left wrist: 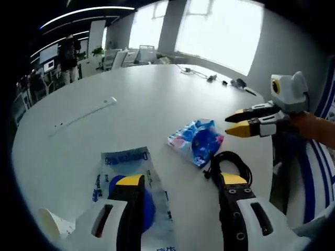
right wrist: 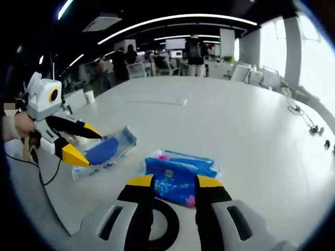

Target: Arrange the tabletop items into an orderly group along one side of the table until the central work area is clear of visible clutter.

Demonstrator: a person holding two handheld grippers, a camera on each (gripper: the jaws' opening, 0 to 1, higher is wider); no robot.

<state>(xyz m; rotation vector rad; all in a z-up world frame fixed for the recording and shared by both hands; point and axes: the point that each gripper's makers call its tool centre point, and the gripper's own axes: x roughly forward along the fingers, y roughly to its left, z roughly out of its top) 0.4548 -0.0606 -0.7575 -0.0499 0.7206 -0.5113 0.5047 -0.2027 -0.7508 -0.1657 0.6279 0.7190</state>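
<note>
While the left gripper (left wrist: 182, 180) hangs low over the white table (left wrist: 141, 94) with its jaws spread wide and nothing between them, a clear packet with a blue item (left wrist: 137, 194) lies under its left jaw and a coiled black cable (left wrist: 230, 161) lies touching its right jaw. Just beyond, between the jaw lines, sits a blue-and-pink patterned packet (left wrist: 197, 140). Farther out a thin white strip (left wrist: 84, 115) lies alone.

From the right gripper view, the right gripper (right wrist: 170, 182) stands parted and empty, the patterned packet (right wrist: 178, 175) lying directly ahead of its tips and the black cable (right wrist: 162, 225) looped between its jaws. Farther away, small items (right wrist: 314, 130) lie near the table edge.
</note>
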